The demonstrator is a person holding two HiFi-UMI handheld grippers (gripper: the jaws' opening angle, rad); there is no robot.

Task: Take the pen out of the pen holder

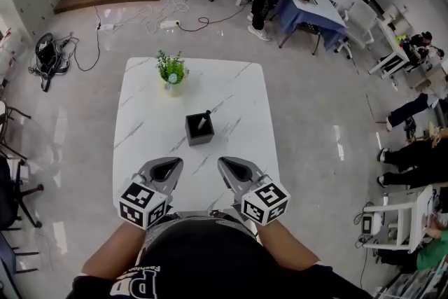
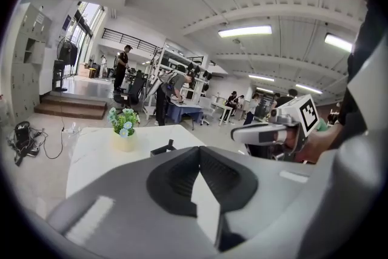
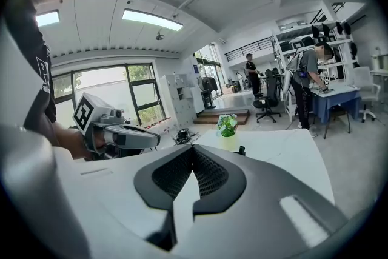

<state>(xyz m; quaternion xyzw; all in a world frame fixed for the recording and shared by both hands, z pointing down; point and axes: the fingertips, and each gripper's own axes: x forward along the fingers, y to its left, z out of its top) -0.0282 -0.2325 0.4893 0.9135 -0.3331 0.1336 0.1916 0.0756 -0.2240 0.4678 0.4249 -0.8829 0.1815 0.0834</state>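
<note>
My left gripper (image 1: 173, 164) and right gripper (image 1: 224, 164) hover pressed together over the table's (image 1: 143, 108) near edge, and the pen (image 1: 204, 122) stands in the holder (image 1: 199, 134).

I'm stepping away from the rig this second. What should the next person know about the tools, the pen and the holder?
Left tool: jaws together, nothing in them, held over the near end of the table.
Right tool: the same, beside it.
The pen stands tilted in the black pen holder at mid table, ahead of both tools. A potted plant stands beyond it.
Done: nothing, the pen is untouched.
Left: reach forward, open one tool, grip the pen and lift it out.
</note>
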